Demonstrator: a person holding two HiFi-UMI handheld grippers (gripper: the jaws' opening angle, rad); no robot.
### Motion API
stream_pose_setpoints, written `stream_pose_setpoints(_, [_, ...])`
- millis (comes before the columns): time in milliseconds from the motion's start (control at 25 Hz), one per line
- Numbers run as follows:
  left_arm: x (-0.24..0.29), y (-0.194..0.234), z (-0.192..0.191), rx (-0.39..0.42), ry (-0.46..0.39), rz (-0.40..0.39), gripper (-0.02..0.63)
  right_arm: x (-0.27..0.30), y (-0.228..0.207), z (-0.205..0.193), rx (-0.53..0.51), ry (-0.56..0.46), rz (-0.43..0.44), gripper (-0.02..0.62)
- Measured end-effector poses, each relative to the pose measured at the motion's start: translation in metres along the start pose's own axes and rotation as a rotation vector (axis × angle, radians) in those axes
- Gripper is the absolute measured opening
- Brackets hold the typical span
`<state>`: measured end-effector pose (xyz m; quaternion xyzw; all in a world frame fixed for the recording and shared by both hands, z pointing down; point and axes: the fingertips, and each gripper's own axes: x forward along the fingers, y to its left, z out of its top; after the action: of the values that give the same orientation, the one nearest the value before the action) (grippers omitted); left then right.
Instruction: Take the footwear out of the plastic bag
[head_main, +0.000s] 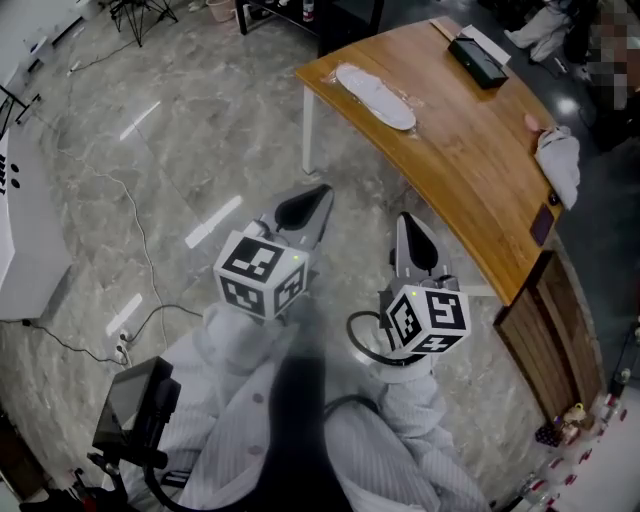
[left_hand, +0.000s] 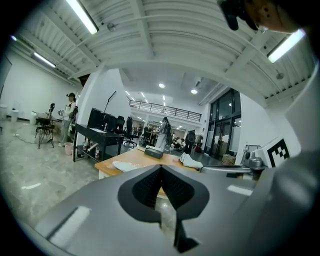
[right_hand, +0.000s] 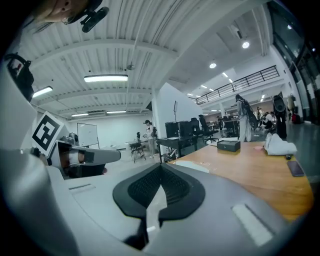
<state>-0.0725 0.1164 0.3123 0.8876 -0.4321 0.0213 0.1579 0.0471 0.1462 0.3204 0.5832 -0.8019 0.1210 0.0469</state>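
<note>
A white slipper in a clear plastic bag (head_main: 375, 95) lies near the left end of the wooden table (head_main: 470, 170). The same bag (left_hand: 127, 166) shows far off in the left gripper view, and again as a pale strip, the bag (right_hand: 192, 165), in the right gripper view. My left gripper (head_main: 323, 192) and right gripper (head_main: 402, 218) are held side by side over the floor, short of the table and pointing toward it. Both are shut with nothing between the jaws, as the left gripper (left_hand: 160, 168) and right gripper (right_hand: 161, 168) views show.
On the table are a black box (head_main: 478, 60), a bunched white cloth (head_main: 560, 160) and a dark phone (head_main: 541, 225) near the right edge. A cable (head_main: 120, 230) trails across the marble floor at the left. People, desks and chairs stand far back in the hall.
</note>
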Motion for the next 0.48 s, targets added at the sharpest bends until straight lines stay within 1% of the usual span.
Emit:
stream_pose_setpoints(200, [0.059,0.049,0.015,0.004,0.034,-0.024,0.002,0.069,-0.028,0.014,0.04,0.01,-0.055,0.014])
stream_pose_setpoints(360, [0.101,0.085,0.022,-0.009,0.054,-0.038,0.002,0.118,-0.053,0.016,0.065,0.031,-0.094,0.014])
stream_pose_setpoints(480, [0.139,0.115,0.026,-0.021,0.066,-0.041,0.002,0.16,-0.07,0.014,0.074,0.049,-0.108,0.014])
